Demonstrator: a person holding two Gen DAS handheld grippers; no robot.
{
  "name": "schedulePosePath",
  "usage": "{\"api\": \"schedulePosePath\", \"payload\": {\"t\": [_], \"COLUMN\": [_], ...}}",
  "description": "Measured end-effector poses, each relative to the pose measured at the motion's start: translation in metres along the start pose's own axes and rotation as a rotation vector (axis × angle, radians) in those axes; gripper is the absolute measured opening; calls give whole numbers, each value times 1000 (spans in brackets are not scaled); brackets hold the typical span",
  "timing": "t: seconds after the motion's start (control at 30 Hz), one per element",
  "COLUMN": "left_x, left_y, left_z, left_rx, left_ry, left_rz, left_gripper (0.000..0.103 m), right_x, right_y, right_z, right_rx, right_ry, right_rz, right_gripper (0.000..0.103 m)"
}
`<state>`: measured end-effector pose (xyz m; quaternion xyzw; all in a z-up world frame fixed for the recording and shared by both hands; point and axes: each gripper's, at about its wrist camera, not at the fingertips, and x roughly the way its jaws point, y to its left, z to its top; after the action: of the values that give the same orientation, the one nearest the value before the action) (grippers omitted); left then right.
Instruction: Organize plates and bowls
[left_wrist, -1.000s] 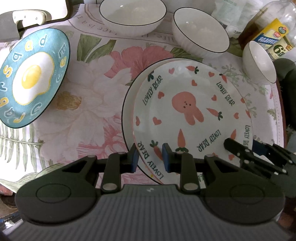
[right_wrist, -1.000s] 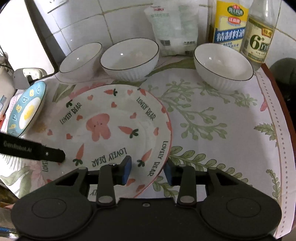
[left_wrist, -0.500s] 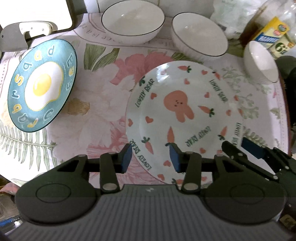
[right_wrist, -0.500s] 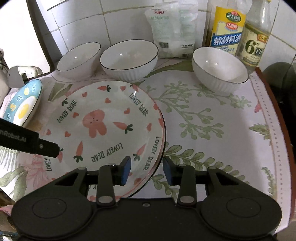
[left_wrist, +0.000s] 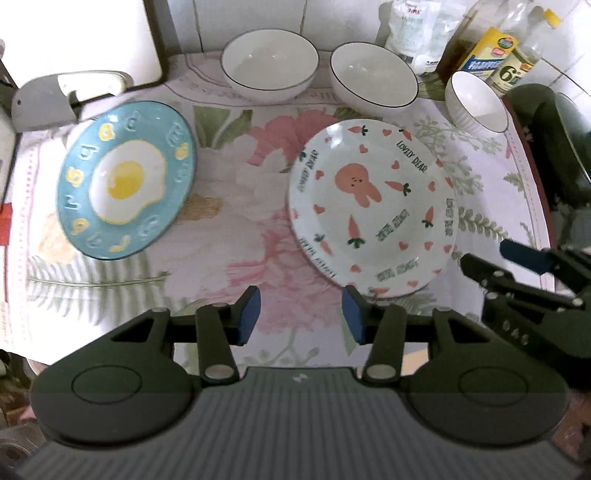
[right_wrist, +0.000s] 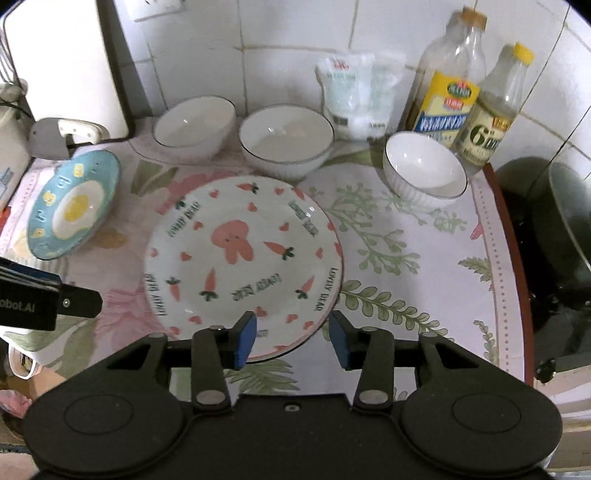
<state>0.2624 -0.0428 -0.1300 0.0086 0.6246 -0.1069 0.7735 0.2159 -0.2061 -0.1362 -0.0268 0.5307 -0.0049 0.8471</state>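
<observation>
A white rabbit-and-carrot plate (left_wrist: 373, 206) (right_wrist: 243, 254) lies on the floral cloth, on top of another plate whose rim barely shows. A blue fried-egg plate (left_wrist: 125, 181) (right_wrist: 74, 210) lies to its left. Three white bowls stand at the back: left (left_wrist: 269, 70) (right_wrist: 194, 123), middle (left_wrist: 373, 79) (right_wrist: 286, 138), right (left_wrist: 476, 101) (right_wrist: 424, 170). My left gripper (left_wrist: 301, 319) is open and empty, above the cloth just left of the rabbit plate's near edge. My right gripper (right_wrist: 291, 338) is open and empty above that plate's near right rim.
Two bottles (right_wrist: 447, 92) (right_wrist: 491, 114) and a white bag (right_wrist: 356, 96) stand against the tiled wall. A dark pot (right_wrist: 554, 236) sits off the cloth's right edge. A white appliance (right_wrist: 66, 66) and a grey handle (left_wrist: 66, 94) are at the back left.
Both grippers opened, let go of the rabbit plate and drew back from it. The plate now rests flat on the plate beneath it.
</observation>
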Motion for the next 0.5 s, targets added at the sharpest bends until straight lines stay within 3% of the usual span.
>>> {"api": "schedulePosePath", "payload": {"t": [0.3,0.5], "left_x": [-46,-63], "left_y": [54,89], "left_z": [-14,-18], "left_rx": [65,68], "left_ry": [-37,-73], "left_rz": [29,52], "left_gripper": [63,72], "right_x": [-46,-62], "right_y": [43,74], "right_z": [9,18], "right_rx": [17,-8], "right_ry": [-20,-47], "right_rz": [22,61], "right_gripper": [72,74]}}
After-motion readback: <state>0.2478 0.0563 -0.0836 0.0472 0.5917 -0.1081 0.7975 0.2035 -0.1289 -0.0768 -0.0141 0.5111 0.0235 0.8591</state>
